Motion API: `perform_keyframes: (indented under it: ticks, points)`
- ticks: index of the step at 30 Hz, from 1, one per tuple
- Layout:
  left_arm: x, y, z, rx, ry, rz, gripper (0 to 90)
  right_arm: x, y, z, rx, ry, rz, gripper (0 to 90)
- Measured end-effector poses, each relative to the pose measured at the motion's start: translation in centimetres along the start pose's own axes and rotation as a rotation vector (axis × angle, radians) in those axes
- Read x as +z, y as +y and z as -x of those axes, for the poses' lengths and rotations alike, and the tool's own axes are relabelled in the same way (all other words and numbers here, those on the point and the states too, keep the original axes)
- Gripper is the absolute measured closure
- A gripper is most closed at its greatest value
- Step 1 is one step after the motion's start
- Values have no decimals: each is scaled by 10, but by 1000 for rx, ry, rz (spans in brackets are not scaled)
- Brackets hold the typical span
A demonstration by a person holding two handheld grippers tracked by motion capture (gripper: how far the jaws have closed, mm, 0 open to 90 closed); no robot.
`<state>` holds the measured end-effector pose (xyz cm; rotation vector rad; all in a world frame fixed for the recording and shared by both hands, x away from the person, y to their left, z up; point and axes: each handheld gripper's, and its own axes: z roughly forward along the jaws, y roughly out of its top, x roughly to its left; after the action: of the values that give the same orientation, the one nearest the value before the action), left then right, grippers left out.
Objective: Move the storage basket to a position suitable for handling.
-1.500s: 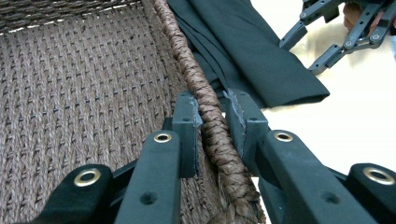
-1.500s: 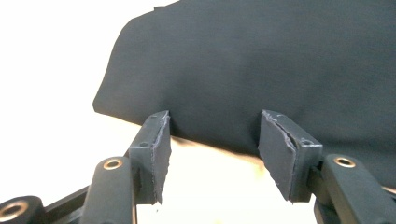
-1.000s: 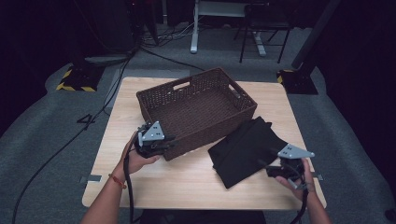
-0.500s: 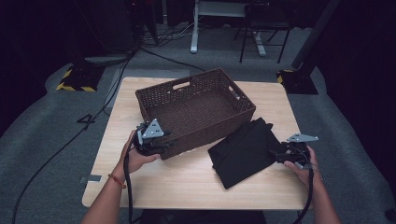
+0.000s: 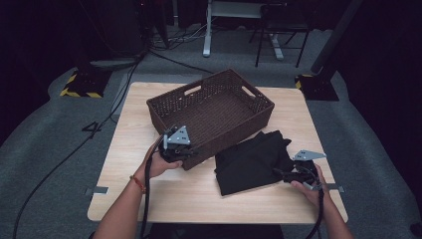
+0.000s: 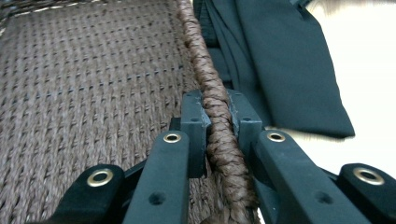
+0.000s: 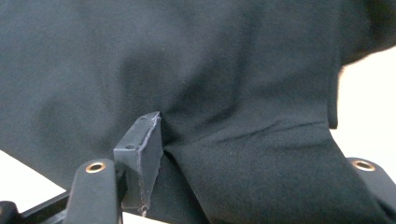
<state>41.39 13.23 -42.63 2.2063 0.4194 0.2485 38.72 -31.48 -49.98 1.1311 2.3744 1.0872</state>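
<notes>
A dark brown woven basket (image 5: 164,102) stands on the light wooden table (image 5: 199,199). My left gripper (image 5: 185,152) is at the basket's near corner. In the left gripper view, this left gripper (image 6: 218,109) is shut on the braided rim (image 6: 196,37), its jaws having just closed. A black cloth (image 5: 251,162) lies on the table against the basket's right side, and it is also seen as the black cloth (image 6: 285,60) beyond the rim. My right gripper (image 5: 281,173) is at the cloth's right edge. Its jaws have just been closing. The cloth (image 7: 187,56) lies between them, draped over one jaw, and my right gripper (image 7: 243,135) still stands apart.
The basket's inside holds nothing that I can see. Bare table runs along the near edge in front of both hands. Beyond the table are a grey floor, cables (image 5: 164,55) and a chair's legs (image 5: 278,47).
My right gripper has moved left and down onto the cloth's right edge, and the cloth has bunched a little. The left gripper has slid slightly right along the basket's rim.
</notes>
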Motion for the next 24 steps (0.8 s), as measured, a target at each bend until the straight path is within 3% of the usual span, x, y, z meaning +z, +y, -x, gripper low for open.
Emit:
perform_keyframes:
  ticks: [4,9,14,19,21,23,24]
  points:
    - [8,6,-5,-4,-18,3,802,0,0,-10,-9,8,-1,393]
    - [15,11,-9,23,-44,11,803,-1,-3,-15,-14,20,9,408]
    - [19,15,-12,57,-80,9,802,-9,-10,-24,-51,67,4,415]
    - [15,13,-13,78,-109,4,801,-17,-18,-40,-99,83,-9,404]
    - [11,11,-14,67,-77,8,793,-20,-21,-47,-118,75,-20,388]
    - [6,6,-16,29,-11,6,761,-22,-22,-51,-124,65,-27,358]
    - [3,4,-17,18,1,10,732,-23,-23,-52,-113,59,-25,335]
